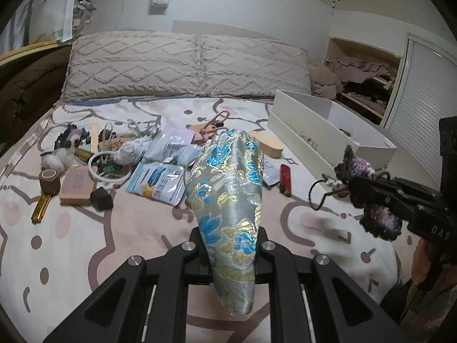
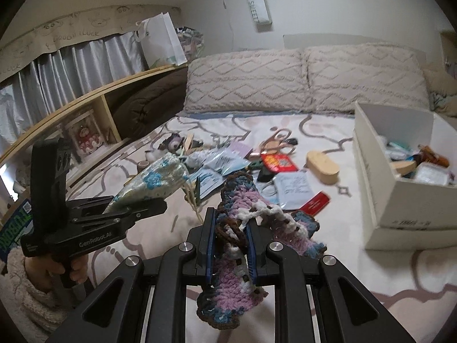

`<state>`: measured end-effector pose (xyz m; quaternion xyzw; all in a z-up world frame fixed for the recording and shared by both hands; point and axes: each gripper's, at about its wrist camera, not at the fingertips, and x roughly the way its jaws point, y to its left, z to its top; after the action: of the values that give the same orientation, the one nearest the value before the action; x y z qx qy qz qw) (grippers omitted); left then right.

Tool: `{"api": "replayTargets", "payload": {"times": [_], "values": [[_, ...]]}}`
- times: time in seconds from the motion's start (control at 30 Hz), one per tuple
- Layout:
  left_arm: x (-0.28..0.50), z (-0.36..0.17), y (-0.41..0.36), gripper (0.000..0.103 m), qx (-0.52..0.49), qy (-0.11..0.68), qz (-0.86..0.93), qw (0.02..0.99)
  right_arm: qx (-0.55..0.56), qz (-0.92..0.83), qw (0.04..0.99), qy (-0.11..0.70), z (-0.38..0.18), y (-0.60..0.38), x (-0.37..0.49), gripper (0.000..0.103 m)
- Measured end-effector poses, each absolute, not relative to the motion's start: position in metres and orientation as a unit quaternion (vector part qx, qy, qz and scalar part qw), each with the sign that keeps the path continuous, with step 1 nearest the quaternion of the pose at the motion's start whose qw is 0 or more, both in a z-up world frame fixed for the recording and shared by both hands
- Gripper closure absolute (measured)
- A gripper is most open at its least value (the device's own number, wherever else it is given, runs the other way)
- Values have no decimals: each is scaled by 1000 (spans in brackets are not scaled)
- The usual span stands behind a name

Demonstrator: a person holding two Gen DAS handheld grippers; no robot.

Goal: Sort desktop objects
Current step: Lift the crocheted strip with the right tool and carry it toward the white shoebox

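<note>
My left gripper (image 1: 230, 238) is shut on a silver brocade pouch (image 1: 228, 188) with blue and gold flowers, held up above the bedspread. From the right wrist view the same gripper (image 2: 160, 204) sits at the left with the brocade pouch (image 2: 154, 180) sticking out of it. My right gripper (image 2: 230, 228) is shut on a purple, blue and white crocheted piece (image 2: 237, 223) that droops on both sides of the fingers. In the left wrist view the right gripper (image 1: 352, 183) carries the crocheted piece (image 1: 360, 168) near a white box (image 1: 308, 134).
A pile of small items lies mid-bed: sachets (image 1: 160, 180), a white ring (image 1: 108, 168), a tape roll (image 1: 50, 178), a red lighter (image 1: 285, 178), a wooden case (image 2: 322, 168). The white box (image 2: 400, 200) at the right holds several items. Pillows (image 1: 182, 63) line the headboard; a shelf (image 2: 85, 108) runs on the left.
</note>
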<state>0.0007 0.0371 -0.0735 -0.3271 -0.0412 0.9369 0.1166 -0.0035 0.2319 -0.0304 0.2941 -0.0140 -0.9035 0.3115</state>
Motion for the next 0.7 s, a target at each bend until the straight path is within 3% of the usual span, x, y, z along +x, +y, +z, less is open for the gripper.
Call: {"api": "replayTargets", "payload": {"times": [0.7], "values": [[-24,-14,96,89,-296,-39,932,205,274,-927,258,-2,22,292,-23,84]]}}
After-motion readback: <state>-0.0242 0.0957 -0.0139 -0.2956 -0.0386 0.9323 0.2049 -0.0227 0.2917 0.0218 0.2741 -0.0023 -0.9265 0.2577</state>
